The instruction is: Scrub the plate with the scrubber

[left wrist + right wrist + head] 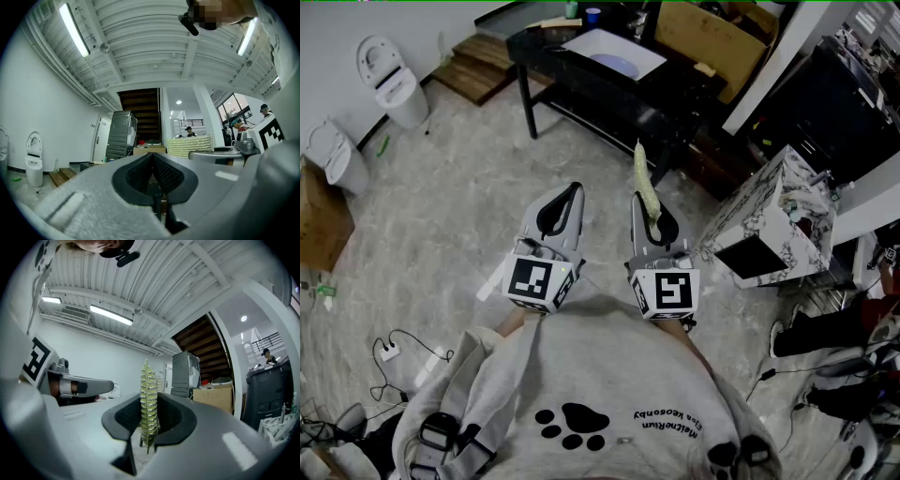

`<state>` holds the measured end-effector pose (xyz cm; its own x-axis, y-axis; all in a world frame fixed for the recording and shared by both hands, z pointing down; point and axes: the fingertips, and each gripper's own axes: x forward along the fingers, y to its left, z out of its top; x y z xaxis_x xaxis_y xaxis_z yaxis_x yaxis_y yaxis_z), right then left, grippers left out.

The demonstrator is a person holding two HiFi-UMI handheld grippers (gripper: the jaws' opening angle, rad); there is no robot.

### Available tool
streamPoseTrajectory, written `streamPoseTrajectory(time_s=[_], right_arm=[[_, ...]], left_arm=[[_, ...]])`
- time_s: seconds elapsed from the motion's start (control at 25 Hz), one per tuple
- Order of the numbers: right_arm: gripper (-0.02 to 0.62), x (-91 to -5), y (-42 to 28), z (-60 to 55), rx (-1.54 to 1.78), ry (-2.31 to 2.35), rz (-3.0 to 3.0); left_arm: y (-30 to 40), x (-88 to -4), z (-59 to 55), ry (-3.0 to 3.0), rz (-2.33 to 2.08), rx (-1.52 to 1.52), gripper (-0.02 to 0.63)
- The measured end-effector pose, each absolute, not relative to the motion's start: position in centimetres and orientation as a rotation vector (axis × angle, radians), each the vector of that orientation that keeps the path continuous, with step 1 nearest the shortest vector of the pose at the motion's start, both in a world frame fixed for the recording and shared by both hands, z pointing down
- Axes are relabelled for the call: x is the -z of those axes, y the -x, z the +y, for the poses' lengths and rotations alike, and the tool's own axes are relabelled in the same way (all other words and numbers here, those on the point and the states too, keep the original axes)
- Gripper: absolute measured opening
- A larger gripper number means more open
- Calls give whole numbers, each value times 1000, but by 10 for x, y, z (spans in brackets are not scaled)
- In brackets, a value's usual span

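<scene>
Black counter [546,58], seen in head view only, well ahead of both tools: white tray [637,47] holding pale plate [614,65]. Right tool [149,401]: clamped on upright yellow-green scrubber [148,380], plainest in its own view. Left tool [153,159]: closed, empty.

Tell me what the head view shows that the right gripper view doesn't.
Only the head view: the marker cube on the right gripper and the cables on the floor. Only the right gripper view: the ceiling lamps and, head-on, the jaws pressed against the scrubber. Both: that yellow-green scrubber standing out of the right gripper, with the left gripper beside it.
</scene>
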<state>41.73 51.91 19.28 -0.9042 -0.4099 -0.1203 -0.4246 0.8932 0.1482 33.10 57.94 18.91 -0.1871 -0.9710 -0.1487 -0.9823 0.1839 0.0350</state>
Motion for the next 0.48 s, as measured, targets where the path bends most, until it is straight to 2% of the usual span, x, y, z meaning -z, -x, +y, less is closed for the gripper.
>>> streamPoseTrajectory(time_s=[0.48], right_arm=[[72,-197,-437,514,-190,607,2950]], left_arm=[[-354,-198,574,1943,2349,-172,0]])
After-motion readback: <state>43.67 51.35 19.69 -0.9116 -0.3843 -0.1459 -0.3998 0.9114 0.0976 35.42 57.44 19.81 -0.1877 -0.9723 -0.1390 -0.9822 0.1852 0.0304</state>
